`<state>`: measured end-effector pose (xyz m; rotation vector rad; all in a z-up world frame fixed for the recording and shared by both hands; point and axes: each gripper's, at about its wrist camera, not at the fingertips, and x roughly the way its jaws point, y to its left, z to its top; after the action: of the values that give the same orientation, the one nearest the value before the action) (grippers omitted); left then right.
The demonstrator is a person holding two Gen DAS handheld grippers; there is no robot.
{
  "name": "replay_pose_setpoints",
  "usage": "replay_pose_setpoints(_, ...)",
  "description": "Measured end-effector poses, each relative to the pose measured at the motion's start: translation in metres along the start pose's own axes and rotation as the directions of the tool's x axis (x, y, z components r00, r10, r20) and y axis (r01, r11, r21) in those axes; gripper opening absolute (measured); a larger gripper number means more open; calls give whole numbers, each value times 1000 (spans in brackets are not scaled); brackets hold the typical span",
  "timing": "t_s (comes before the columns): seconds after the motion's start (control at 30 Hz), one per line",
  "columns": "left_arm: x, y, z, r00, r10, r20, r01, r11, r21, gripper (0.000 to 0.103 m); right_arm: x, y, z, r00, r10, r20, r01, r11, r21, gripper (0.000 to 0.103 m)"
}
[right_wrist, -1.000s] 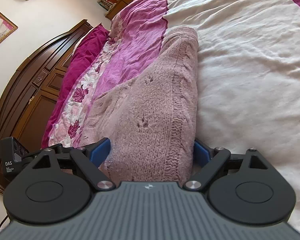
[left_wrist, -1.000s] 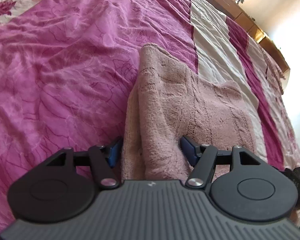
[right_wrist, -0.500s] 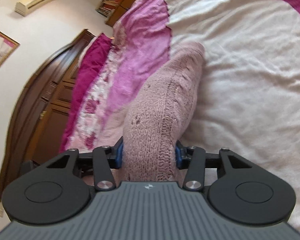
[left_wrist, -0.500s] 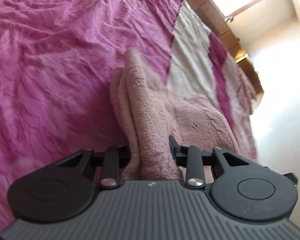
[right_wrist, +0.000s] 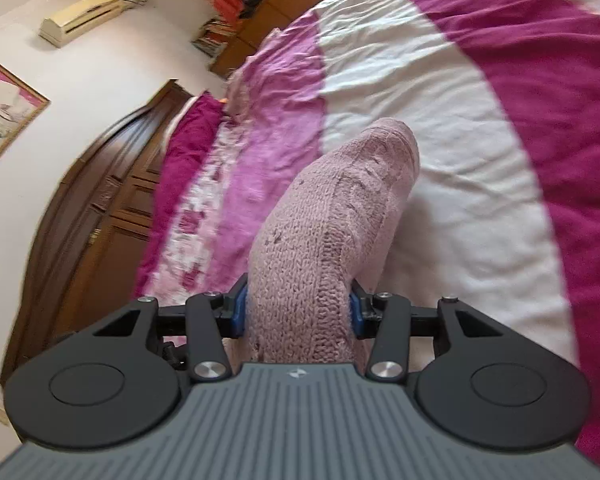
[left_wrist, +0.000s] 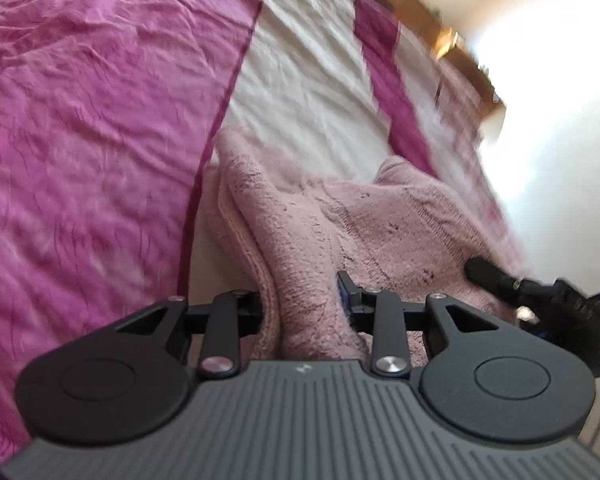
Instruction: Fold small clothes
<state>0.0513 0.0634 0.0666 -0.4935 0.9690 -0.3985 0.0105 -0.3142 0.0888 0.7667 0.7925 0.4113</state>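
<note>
The left gripper (left_wrist: 302,300) is clamped on one bunched edge of the pink knit sweater (left_wrist: 380,224), lifted off the striped bedspread (left_wrist: 100,120). The right gripper (right_wrist: 296,312) pinches another thick fold of it, jaws partly closed.

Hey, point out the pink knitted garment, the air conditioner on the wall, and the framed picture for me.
pink knitted garment (right_wrist: 332,220): right wrist view, on the knit bunched ahead of the jaws.
air conditioner (right_wrist: 82,16): right wrist view, on its cream front casing.
framed picture (right_wrist: 4,114): right wrist view, on the artwork inside the gold frame.
</note>
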Motion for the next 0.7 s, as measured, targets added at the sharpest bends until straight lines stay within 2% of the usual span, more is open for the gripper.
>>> replay_pose_setpoints(0.1, 14, -9, -19, 988, 152, -3, -152, 985, 79, 41, 4, -22, -22, 997, -78, -24, 78, 997, 8, 53)
replay_pose_setpoints(0.23, 14, -19, -34, 964, 255, 77, -265, 950, 167, 62, 12, -47, -44, 991, -137, -13, 137, 990, 21, 62)
replay_pose_setpoints(0.37, 4, -23, -36, 947, 303, 110, -319, 928, 192, 64, 8, -56, -52, 993, -114, 7, 113, 993, 36, 68)
replay_pose_setpoints(0.7, -48, -34, -57, 897, 395, 198, -430, 885, 180, 70, -27, -21, -69, 985, -142, 95, 149, 986, -73, 82)
